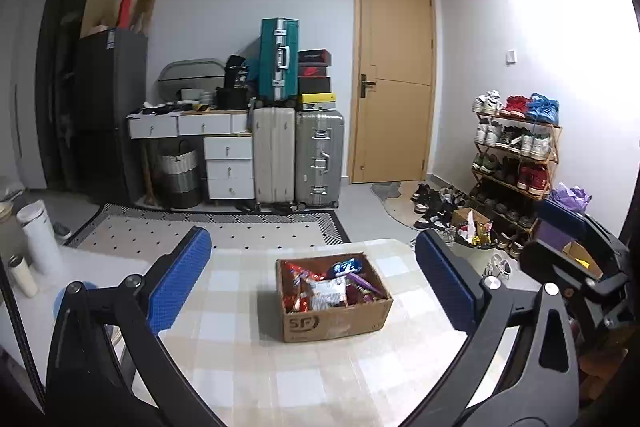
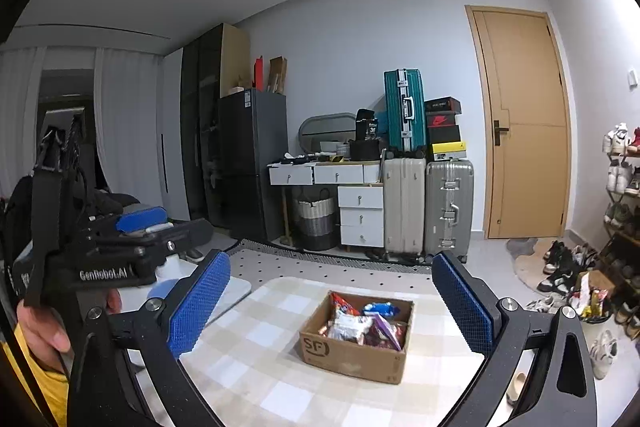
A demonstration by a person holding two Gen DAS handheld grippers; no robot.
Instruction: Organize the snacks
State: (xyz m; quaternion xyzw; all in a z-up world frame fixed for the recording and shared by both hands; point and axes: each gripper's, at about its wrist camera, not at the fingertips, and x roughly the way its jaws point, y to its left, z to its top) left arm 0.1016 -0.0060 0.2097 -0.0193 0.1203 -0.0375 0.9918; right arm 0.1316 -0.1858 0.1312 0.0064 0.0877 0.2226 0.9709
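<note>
The wrappers heaped in the cardboard box (image 1: pixel 334 297) overlap so much that I can only pick out a white packet (image 1: pixel 329 291), red ones and a purple one (image 2: pixel 387 331); brand names are too small to read. The near table edge is cut off beneath my tools. My left gripper (image 1: pixel 314 279) and right gripper (image 2: pixel 331 303) both hang with fingers spread wide, clamping nothing, above the checked tablecloth (image 1: pixel 240 367). The box sits mid-table, bare cloth on every side. Beyond lie a patterned rug (image 1: pixel 208 227), suitcases (image 1: pixel 318 159), a wooden door (image 1: pixel 394 75) and a shoe rack (image 1: pixel 516 155).
</note>
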